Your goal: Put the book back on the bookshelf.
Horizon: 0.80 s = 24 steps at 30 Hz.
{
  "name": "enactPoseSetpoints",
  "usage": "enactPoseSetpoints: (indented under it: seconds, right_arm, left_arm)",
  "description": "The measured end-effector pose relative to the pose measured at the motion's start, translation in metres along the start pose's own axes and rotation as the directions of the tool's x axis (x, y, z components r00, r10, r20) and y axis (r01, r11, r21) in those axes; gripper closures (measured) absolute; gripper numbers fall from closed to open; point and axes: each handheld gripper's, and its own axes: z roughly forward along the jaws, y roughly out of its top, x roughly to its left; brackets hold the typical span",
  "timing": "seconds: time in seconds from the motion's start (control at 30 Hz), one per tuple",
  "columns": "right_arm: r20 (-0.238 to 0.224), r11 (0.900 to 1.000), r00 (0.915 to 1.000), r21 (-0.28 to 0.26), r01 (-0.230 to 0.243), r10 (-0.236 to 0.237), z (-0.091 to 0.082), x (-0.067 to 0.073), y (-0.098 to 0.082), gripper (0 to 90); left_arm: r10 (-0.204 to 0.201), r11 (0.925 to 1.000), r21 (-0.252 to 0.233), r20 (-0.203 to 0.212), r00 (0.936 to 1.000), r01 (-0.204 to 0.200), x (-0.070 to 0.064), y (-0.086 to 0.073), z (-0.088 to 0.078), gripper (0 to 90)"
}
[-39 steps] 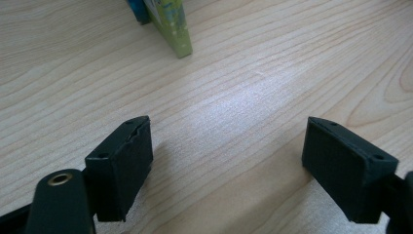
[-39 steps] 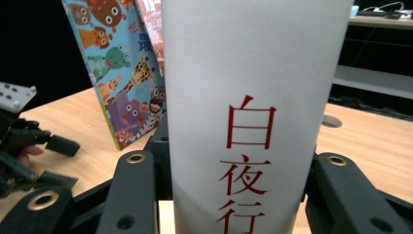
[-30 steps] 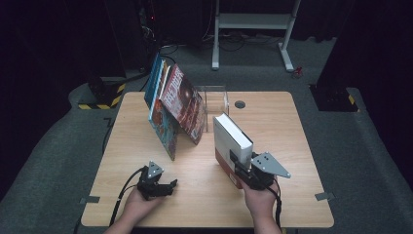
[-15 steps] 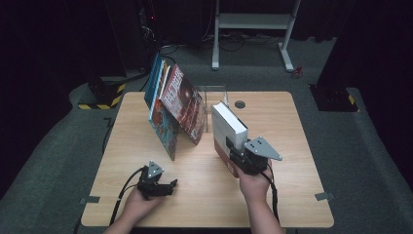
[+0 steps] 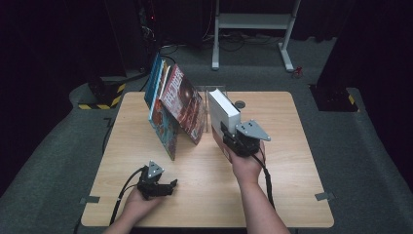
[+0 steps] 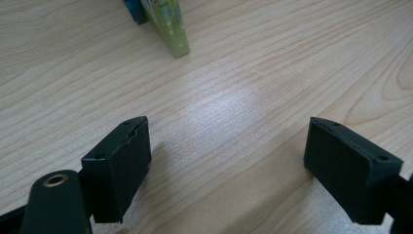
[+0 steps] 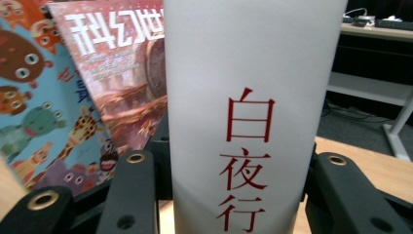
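R gripper (image 5: 233,142) clamped on white book (image 5: 223,109) | book shifted left twd leaning books (image 5: 176,105), now just beside → nearly shelved | L gripper (image 5: 165,185) open, empty, resting on table (image 5: 282,146)

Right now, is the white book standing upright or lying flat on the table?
Upright and closed: the white book stands on end, clamped at its spine by the right gripper, beside the leaning books.

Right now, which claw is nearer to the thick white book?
Right. The right claw is clamped on the white book; the left claw rests open on the table, well apart from it.
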Motion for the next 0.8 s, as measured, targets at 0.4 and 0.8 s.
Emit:
enactPoseSetpoints:
  seconds: [0.4, 0.8]
  right_arm:
    - [0.036, 1.000, 0.9990, -0.006, -0.025, 0.025, 0.038, -0.009, 0.020, 54.4]
    - [0.074, 1.000, 0.9970, -0.001, -0.024, 0.024, 0.078, -0.013, 0.034, 54.4]
  left_arm:
    - [0.000, 1.0000, -0.001, 0.001, 1.0000, 0.000, 0.000, 0.000, 0.000, 17.8]
    - [-0.003, 1.0000, -0.001, 0.004, 1.0000, 0.003, 0.000, -0.001, -0.001, 18.5]
